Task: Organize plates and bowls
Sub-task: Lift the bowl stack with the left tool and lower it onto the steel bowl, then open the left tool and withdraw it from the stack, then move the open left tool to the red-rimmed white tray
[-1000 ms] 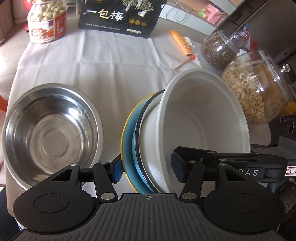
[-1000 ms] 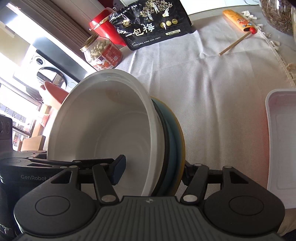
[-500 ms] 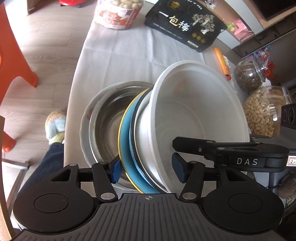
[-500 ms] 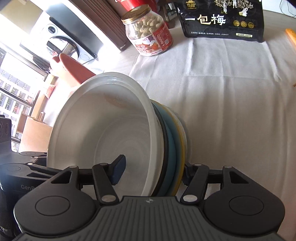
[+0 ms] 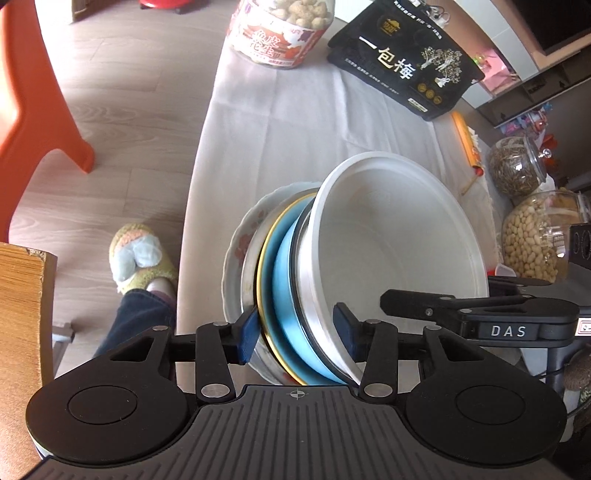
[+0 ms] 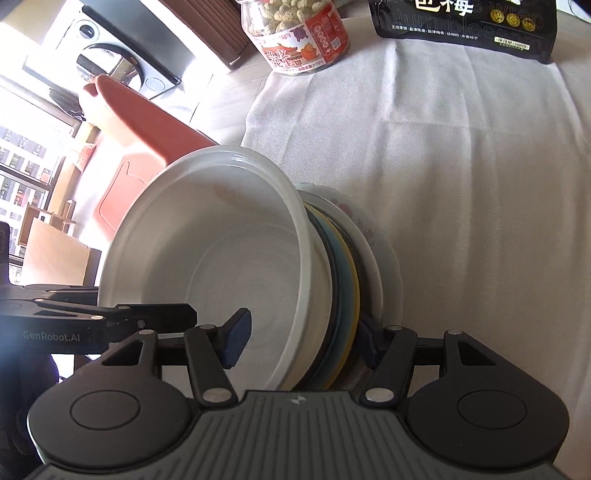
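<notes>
A: Left gripper (image 5: 295,334) clamps the near rim of the held stack: white bowl (image 5: 399,251) nested on a blue plate (image 5: 286,295) with a yellow edge. One pad outside, one inside the bowl.

B: Right gripper (image 6: 301,338)?

A: Same stack, opposite rim. One pad inside the white bowl (image 6: 229,266), the other behind the blue plate (image 6: 345,280). Both closed on it.

B: Where's the stack?

A: Right over a steel bowl (image 5: 248,273) sitting in a floral plate (image 5: 236,247) at the near-left of the white tablecloth (image 5: 295,129). Seated or just above, can't tell.

B: Handling?

A: Rigid, smooth rims, probably slippery. Combined weight looks moderate; the floral plate looks breakable. I'd grip the rims on two opposite sides, as now, and keep it level so nothing slides.

B: Clutter?

A: Peanut jar (image 5: 277,33) and black snack bag (image 5: 402,62) at the far edge, well apart.
</notes>
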Demonstrator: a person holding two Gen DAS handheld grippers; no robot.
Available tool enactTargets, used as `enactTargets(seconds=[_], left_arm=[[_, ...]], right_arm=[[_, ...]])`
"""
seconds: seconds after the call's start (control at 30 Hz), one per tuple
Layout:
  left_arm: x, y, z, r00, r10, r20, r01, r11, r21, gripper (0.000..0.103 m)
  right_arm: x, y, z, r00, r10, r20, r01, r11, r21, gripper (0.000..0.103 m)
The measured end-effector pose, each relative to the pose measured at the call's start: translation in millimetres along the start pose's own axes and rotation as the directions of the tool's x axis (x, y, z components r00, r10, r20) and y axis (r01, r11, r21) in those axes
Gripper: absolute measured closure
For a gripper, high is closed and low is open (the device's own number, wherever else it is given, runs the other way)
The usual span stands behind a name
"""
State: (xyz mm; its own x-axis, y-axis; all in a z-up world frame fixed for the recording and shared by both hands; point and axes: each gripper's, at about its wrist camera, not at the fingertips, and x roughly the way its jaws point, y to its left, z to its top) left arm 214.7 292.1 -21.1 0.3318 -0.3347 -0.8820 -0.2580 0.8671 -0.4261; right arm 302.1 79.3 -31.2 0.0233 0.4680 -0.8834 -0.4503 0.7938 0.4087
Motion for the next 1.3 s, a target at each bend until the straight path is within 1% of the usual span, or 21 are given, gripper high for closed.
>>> enactTargets(seconds=[0.03, 0.17, 0.23, 0.27, 0.37, 0.43, 0.53, 0.63, 0.73, 0.77, 0.8, 0.83, 0.9, 0.93, 0.97, 1.03, 1.07, 1.13, 1.17, 1.2, 1.3], left_arm=[[-1, 1, 1, 1.000, 0.001, 0.006, -0.001, 1.000, -0.006, 0.057], [-14, 5, 4, 0.999, -0.004, 0.048, 0.005, 1.000, -0.016, 0.057], [-25, 3, 4, 0.995, -0.071, 0.072, 0.072, 0.997, -0.007, 0.064], [-30, 1, 3, 0.994, -0.075, 0.080, 0.075, 0.997, 0.001, 0.064], [-48, -11, -3, 0.988, -0.064, 0.143, 0.060, 0.998, 0.032, 0.065], [-56, -18, -7, 0.981, -0.028, 0.194, 0.021, 0.999, 0.035, 0.066], [-62, -30, -10, 0.969, -0.008, 0.246, -0.001, 0.999, 0.040, 0.066], [-68, -52, -13, 0.952, -0.074, 0.297, 0.060, 0.997, 0.057, 0.066], [-70, -88, -15, 0.927, -0.119, 0.355, 0.084, 0.990, 0.112, 0.066], [-68, -100, -15, 0.921, -0.139, 0.364, 0.097, 0.987, 0.131, 0.066], [-63, -114, -15, 0.916, -0.168, 0.365, 0.118, 0.981, 0.155, 0.066], [-54, -133, -16, 0.913, -0.205, 0.354, 0.144, 0.971, 0.189, 0.066], [-34, -164, -18, 0.913, -0.232, 0.335, 0.154, 0.957, 0.245, 0.066], [-15, -185, -22, 0.919, -0.228, 0.321, 0.141, 0.952, 0.271, 0.066], [3, -202, -24, 0.929, -0.221, 0.298, 0.133, 0.948, 0.289, 0.066], [41, -230, -30, 0.950, -0.222, 0.221, 0.146, 0.938, 0.316, 0.066], [69, -246, -33, 0.962, -0.231, 0.147, 0.174, 0.930, 0.323, 0.066], [115, -268, -40, 0.971, -0.235, 0.034, 0.212, 0.923, 0.320, 0.066], [135, -278, -45, 0.973, -0.233, 0.000, 0.220, 0.920, 0.323, 0.066], [149, -285, -48, 0.974, -0.226, -0.016, 0.219, 0.920, 0.326, 0.066], [190, -301, -59, 0.981, -0.193, -0.024, 0.191, 0.930, 0.314, 0.066]], right_arm=[[-7, 2, 0, 1.000, -0.014, 0.024, 0.014, 1.000, -0.020, 0.042], [-34, 11, -4, 0.993, 0.024, 0.115, -0.015, 0.997, -0.078, 0.042], [-37, 15, -5, 0.991, 0.051, 0.124, -0.040, 0.995, -0.093, 0.042], [-37, 16, -6, 0.991, 0.048, 0.124, -0.037, 0.995, -0.094, 0.042], [-36, 21, -13, 0.985, -0.010, 0.171, 0.031, 0.992, -0.120, 0.041], [-40, 22, -17, 0.976, -0.054, 0.213, 0.086, 0.986, -0.144, 0.041], [-54, 14, -24, 0.955, -0.088, 0.284, 0.136, 0.979, -0.153, 0.041], [-77, -4, -33, 0.932, -0.077, 0.355, 0.127, 0.985, -0.120, 0.041], [-107, -31, -47, 0.891, -0.069, 0.448, 0.115, 0.990, -0.076, 0.040], [-116, -40, -51, 0.874, -0.079, 0.480, 0.120, 0.991, -0.057, 0.040], [-127, -52, -57, 0.849, -0.097, 0.519, 0.130, 0.991, -0.027, 0.040], [-138, -66, -63, 0.818, -0.119, 0.562, 0.139, 0.990, 0.008, 0.039], [-160, -98, -79, 0.753, -0.166, 0.637, 0.147, 0.986, 0.082, 0.033], [-168, -115, -86, 0.730, -0.191, 0.657, 0.151, 0.981, 0.118, 0.031], [-175, -130, -93, 0.718, -0.215, 0.662, 0.158, 0.977, 0.145, 0.031], [-183, -166, -103, 0.707, -0.283, 0.649, 0.194, 0.959, 0.208, 0.031], [-185, -188, -113, 0.698, -0.335, 0.633, 0.224, 0.941, 0.252, 0.031], [-184, -222, -131, 0.687, -0.420, 0.593, 0.278, 0.906, 0.320, 0.031], [-181, -239, -142, 0.683, -0.462, 0.566, 0.304, 0.884, 0.355, 0.031], [-177, -253, -152, 0.684, -0.486, 0.544, 0.319, 0.870, 0.376, 0.031], [-162, -290, -173, 0.718, -0.494, 0.491, 0.303, 0.856, 0.418, 0.031]])
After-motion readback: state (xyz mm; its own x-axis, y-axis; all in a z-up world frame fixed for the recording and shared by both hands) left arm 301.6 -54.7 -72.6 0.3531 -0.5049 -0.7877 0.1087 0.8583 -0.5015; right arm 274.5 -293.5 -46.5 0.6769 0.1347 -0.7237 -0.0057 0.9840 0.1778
